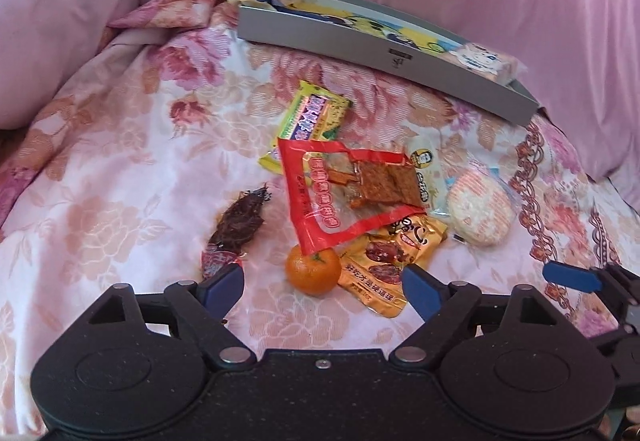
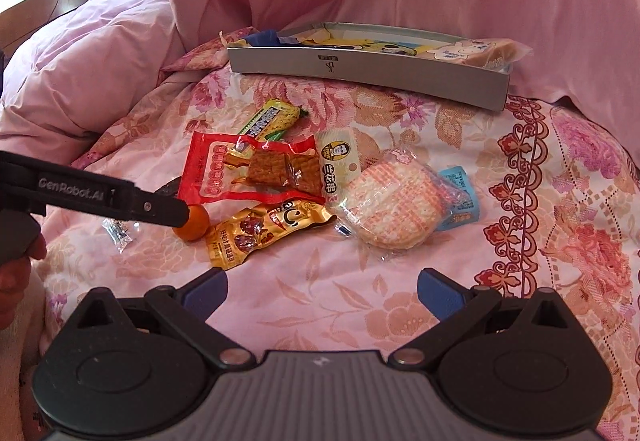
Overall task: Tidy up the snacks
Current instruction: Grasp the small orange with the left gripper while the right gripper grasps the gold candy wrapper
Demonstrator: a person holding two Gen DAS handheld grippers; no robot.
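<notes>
A small mandarin orange [image 1: 313,269] lies on the flowered bedspread between the blue pads of my left gripper [image 1: 322,287], which is open and does not touch it. In the right wrist view the orange [image 2: 194,223] sits at the tip of that gripper's black finger [image 2: 160,207]. Beyond it lie a red packet of brown squares [image 1: 348,189], a golden packet [image 1: 384,261], a yellow-green bar [image 1: 308,117], a white packet [image 1: 428,169] and a round rice cracker [image 1: 480,209]. My right gripper [image 2: 323,291] hangs open over bare bedspread, short of the rice cracker [image 2: 394,201].
A long grey box [image 1: 384,45] holding several snack packs stands at the back against pink bedding. A dark wrapped snack [image 1: 236,221] lies left of the orange. A small blue packet [image 2: 458,201] lies beside the cracker, and a clear wrapper [image 2: 118,231] at the left.
</notes>
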